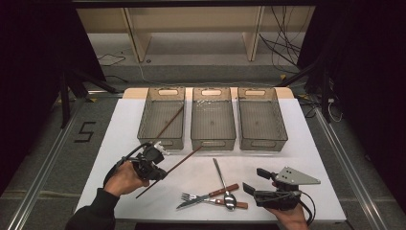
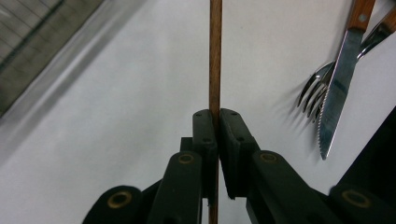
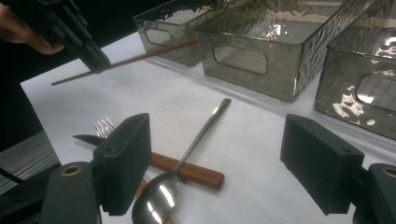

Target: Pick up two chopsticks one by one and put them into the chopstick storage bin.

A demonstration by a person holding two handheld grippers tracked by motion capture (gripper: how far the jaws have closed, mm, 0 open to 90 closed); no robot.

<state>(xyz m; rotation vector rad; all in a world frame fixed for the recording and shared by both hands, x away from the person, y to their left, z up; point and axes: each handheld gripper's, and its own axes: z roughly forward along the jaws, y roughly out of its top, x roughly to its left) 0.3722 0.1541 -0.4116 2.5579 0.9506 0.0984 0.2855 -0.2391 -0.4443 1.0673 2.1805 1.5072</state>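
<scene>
Left gripper (image 1: 152, 165), at the lower left of the high view, has its jaws clamped tight on a brown chopstick (image 1: 168, 173). Seen from the left gripper view, the chopstick (image 2: 215, 56) runs straight up the middle of the frame, pinched between the two black jaws, with bare white table (image 2: 116, 107) beneath it.

Right gripper (image 1: 256, 181), at the lower right of the high view, has its jaws wide apart and holds nothing. Just to its left lie a spoon (image 1: 224, 183), a fork (image 1: 191, 197) and a knife (image 1: 210, 194), crossed in a small pile near the bottom edge.

In the high view the held chopstick slants, its long axis running from lower left to upper right, with the far tip aimed toward the gap between the left tray (image 1: 143, 122) and the middle tray (image 1: 213, 141). It appears lifted off the table (the right gripper view suggests clear air under it).

Farther up the frame three clear trays sit side by side; the right tray (image 1: 282, 127) looks bare. A second chopstick (image 1: 170, 121) already rests in the left tray.

Judging by this, the sorting is at the carrying step: the next move calls for swinging the chopstick over the left tray, lining it up with the tray's length, then releasing.
</scene>
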